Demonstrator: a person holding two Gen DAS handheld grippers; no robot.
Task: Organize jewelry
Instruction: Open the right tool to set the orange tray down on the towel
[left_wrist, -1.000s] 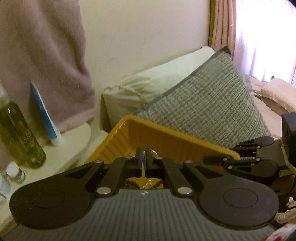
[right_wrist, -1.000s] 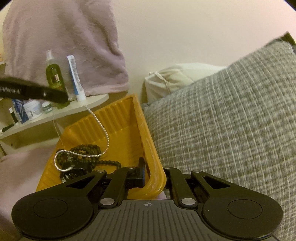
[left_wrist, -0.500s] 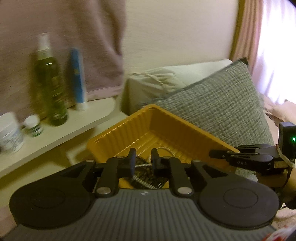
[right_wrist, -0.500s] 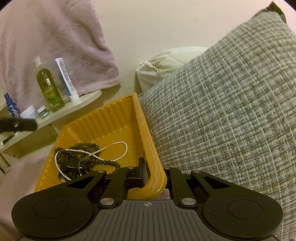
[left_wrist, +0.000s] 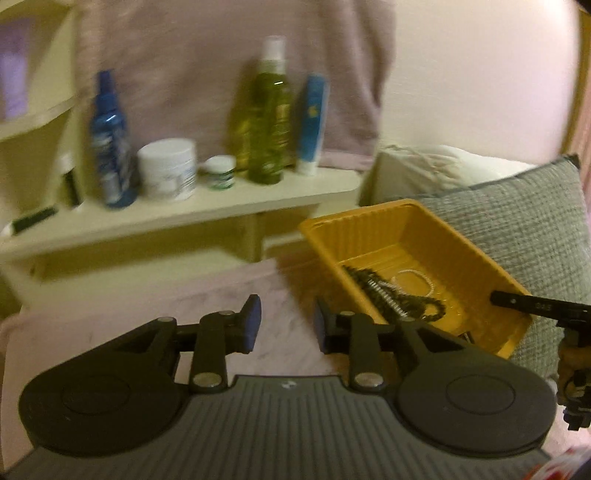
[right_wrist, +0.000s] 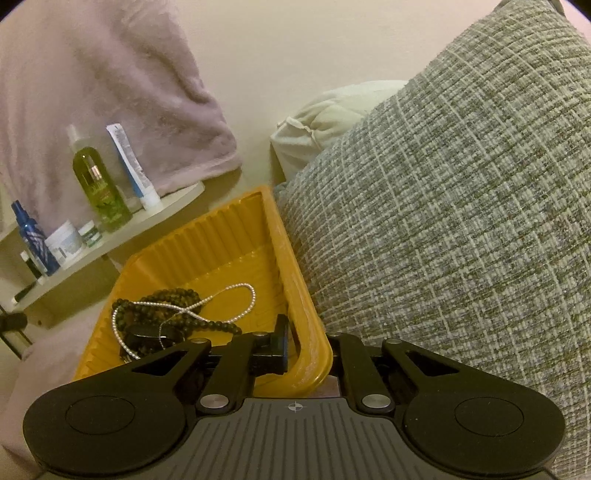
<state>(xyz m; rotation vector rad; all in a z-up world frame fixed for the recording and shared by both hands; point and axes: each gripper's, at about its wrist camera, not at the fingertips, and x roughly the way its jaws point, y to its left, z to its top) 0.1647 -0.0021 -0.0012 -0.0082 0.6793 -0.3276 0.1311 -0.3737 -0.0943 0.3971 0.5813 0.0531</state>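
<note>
Jewelry already lies in our yellow tray (right_wrist: 207, 243): a dark bead necklace (right_wrist: 162, 306) heaped toward the near left corner, and a pearl chain (right_wrist: 236, 295) looped across it into the middle of the tray floor. We judge the gathering mostly done; what is left, if anything, lies outside both views, and no loose piece shows on the pale bedcover (left_wrist: 147, 306).

Going left to right: our left gripper (left_wrist: 286, 325) hovers over the bedcover just left of the tray, its jaws apart and having just been opening, with nothing between them. Our right gripper (right_wrist: 308, 350) is clamped on the tray's near right corner, one finger inside the rim and one outside.

Beyond the tray's far left corner a shelf (left_wrist: 184, 214) carries a blue spray bottle (left_wrist: 110, 147), a white jar (left_wrist: 168, 168), a green bottle (left_wrist: 267, 118) and a tube (left_wrist: 312, 122). Against the tray's right edge presses a grey pillow (right_wrist: 461, 221), which crowds that side and leaves little room there.
</note>
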